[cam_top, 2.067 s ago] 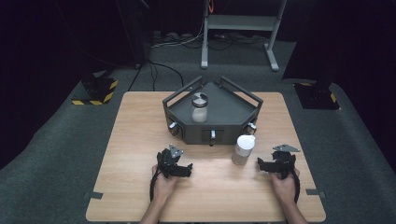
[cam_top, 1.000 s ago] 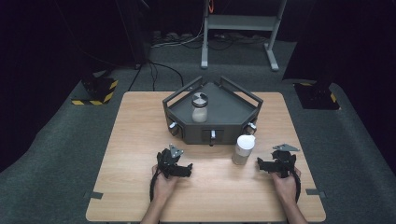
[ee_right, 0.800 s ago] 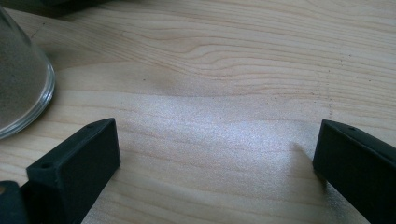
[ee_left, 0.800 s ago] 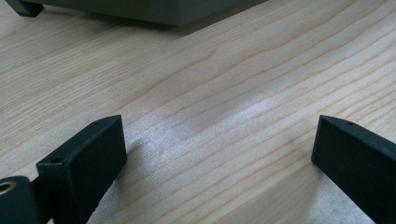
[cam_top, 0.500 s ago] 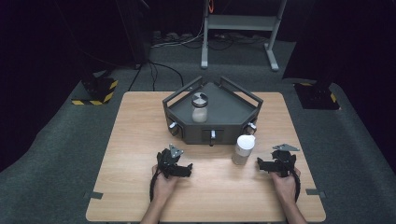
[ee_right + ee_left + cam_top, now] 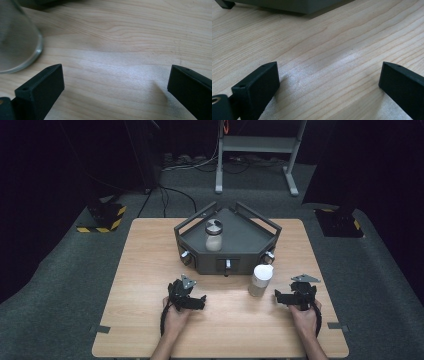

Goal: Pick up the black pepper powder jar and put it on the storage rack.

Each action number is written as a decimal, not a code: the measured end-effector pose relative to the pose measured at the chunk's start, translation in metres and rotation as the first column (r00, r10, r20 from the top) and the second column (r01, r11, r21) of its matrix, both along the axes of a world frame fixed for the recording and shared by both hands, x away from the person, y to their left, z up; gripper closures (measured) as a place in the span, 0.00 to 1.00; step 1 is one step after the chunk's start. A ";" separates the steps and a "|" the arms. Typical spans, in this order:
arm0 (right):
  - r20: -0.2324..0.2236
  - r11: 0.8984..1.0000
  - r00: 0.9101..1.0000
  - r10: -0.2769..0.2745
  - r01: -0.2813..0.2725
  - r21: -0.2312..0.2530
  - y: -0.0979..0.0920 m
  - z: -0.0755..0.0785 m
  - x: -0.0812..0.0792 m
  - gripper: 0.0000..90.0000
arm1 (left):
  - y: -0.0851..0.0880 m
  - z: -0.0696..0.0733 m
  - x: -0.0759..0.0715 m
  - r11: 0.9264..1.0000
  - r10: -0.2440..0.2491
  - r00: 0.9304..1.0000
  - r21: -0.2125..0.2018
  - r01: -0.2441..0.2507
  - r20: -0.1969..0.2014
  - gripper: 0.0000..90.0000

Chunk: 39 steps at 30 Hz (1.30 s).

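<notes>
A dark grey angular fixture (image 6: 245,237) stands at the middle back of the wooden table (image 6: 145,265). A glass jar (image 6: 214,236) with a dark lid stands on it. A second jar (image 6: 260,280) with a white lid stands on the table in front of the fixture's right end; its glass base (image 6: 15,45) shows at the left of the right gripper view. My left gripper (image 6: 199,302) rests open near the front, jaws wide over bare wood (image 6: 329,72). My right gripper (image 6: 279,298) is open too, just right of the white-lidded jar, holding nothing.
The fixture's lower edge (image 6: 287,6) runs across the top of the left gripper view. Around the table lies grey floor with cables (image 6: 165,195), a metal stand (image 6: 260,150) behind, and black-and-yellow striped bases (image 6: 102,220) at the left.
</notes>
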State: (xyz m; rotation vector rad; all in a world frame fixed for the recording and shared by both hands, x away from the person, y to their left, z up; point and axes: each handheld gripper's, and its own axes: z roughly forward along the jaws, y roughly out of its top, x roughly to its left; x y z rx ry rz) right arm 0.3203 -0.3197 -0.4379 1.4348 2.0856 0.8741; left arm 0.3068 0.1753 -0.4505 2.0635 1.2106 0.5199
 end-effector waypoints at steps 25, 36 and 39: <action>0.043 0.975 0.977 0.207 -0.210 0.069 0.016 0.003 -0.015 0.03 | 0.000 0.000 0.000 1.000 0.000 1.000 0.002 0.000 0.000 0.04; 0.073 0.970 0.975 0.209 -0.216 0.112 0.023 0.002 -0.013 0.07 | 0.000 0.000 0.000 1.000 0.000 1.000 0.001 0.000 0.001 0.04; 0.087 0.969 0.974 0.208 -0.217 0.116 0.026 0.002 -0.013 0.09 | 0.000 0.000 0.000 1.000 0.000 1.000 0.001 0.000 0.001 0.04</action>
